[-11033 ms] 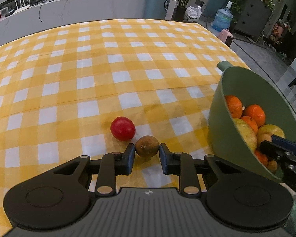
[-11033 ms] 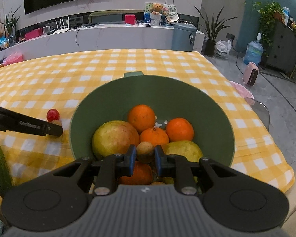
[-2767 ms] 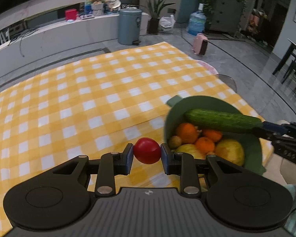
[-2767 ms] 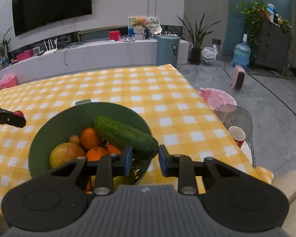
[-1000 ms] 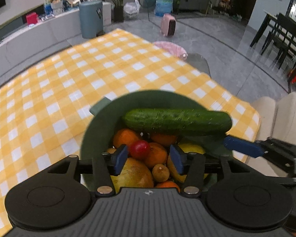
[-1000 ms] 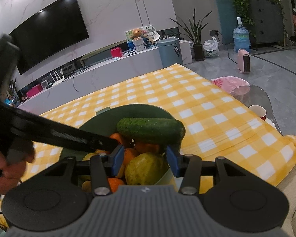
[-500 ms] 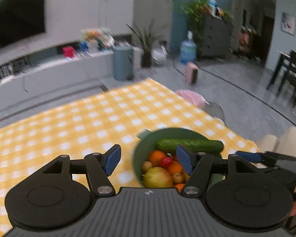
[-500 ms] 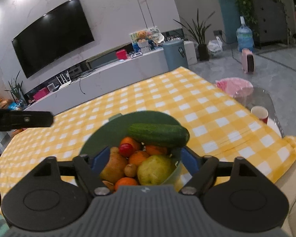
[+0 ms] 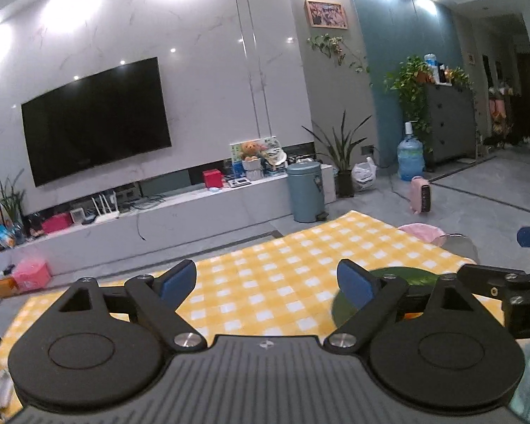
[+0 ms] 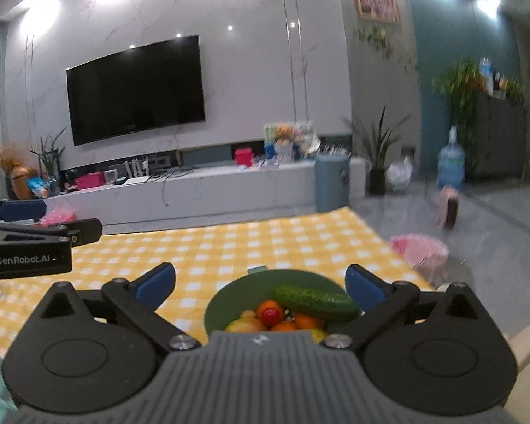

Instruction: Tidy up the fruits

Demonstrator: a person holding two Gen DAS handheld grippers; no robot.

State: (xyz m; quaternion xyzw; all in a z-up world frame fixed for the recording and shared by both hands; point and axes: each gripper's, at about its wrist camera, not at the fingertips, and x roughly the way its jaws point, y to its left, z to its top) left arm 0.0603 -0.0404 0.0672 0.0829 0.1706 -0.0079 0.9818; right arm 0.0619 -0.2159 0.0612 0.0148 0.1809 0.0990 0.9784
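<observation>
Right black two-finger gripper (image 10: 259, 284) spread wide, jaws just been opening, nothing between. Directly below and ahead of it, round green plastic bowl (image 10: 229, 295) on the yellow-and-white checked bench (image 10: 229, 243), piled with oranges (image 10: 269, 307), a small red tomato (image 10: 270, 314) and a long green cucumber (image 10: 316, 300) laid across the top, probably too long to sit lower. Near part of bowl cut off by gripper body, lower fruit hard to make out. Left black two-finger gripper (image 9: 266, 279) also wide, jaws just been opening, empty; bowl down to its right, mostly hidden behind its right finger. Bare cloth further ahead, so sorting looks finished. Right view's background blurred.
</observation>
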